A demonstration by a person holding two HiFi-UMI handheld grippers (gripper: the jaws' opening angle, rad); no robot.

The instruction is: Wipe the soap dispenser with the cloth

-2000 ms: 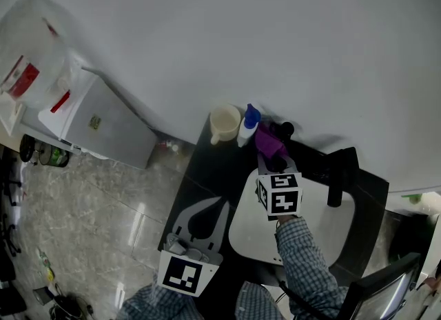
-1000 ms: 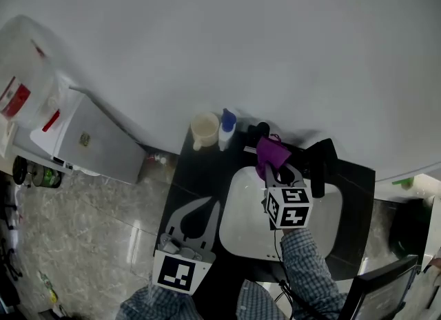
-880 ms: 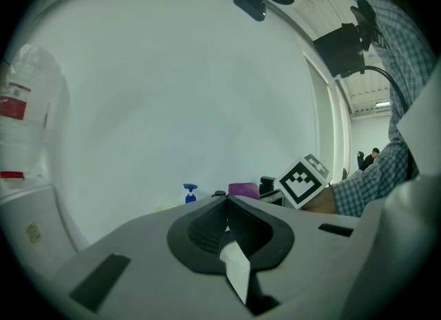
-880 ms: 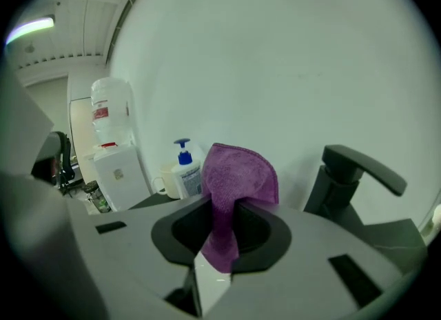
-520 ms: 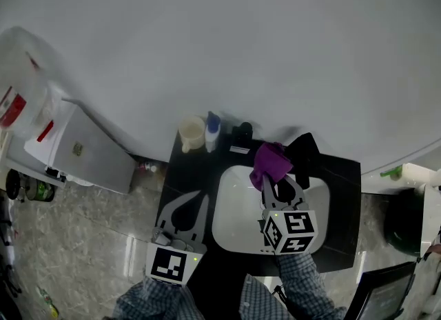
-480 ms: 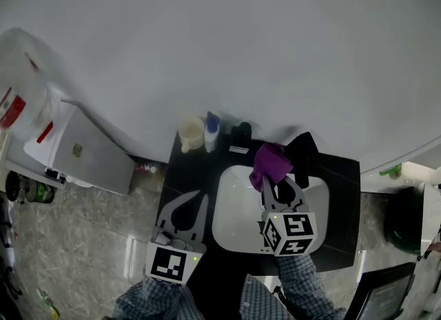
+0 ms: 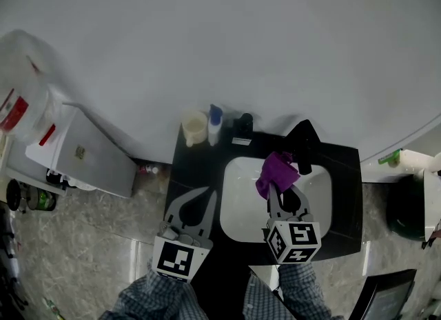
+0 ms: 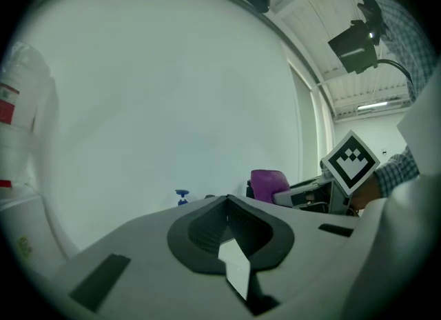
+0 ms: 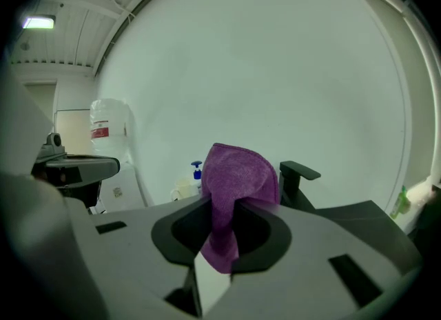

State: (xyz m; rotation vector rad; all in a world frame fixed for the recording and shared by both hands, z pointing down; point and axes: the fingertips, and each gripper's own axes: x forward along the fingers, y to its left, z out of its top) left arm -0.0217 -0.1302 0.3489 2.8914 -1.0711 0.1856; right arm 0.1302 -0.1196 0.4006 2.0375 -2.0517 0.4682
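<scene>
The soap dispenser (image 7: 215, 124), a white bottle with a blue pump, stands at the back of the black counter (image 7: 344, 194), left of the white sink (image 7: 241, 205). My right gripper (image 7: 277, 191) hangs over the sink, shut on a purple cloth (image 7: 277, 174), which bunches above its jaws close to the black faucet (image 7: 303, 145). The right gripper view shows the cloth (image 9: 238, 187) pinched between the jaws, with the dispenser (image 9: 198, 172) far behind on the left. My left gripper (image 7: 204, 194) is shut on nothing, over the counter's left part. From the left gripper view only the blue pump (image 8: 182, 195) shows.
A cream cup (image 7: 195, 128) stands left of the dispenser and a small black object (image 7: 242, 124) right of it. A water cooler with a jug (image 7: 27, 98) and a grey cabinet (image 7: 89, 153) stand to the left, above the marble floor (image 7: 83, 243).
My right gripper has drawn back with the cloth from beside the dispenser to over the sink, near the faucet. The left gripper has stayed shut at the counter's left.
</scene>
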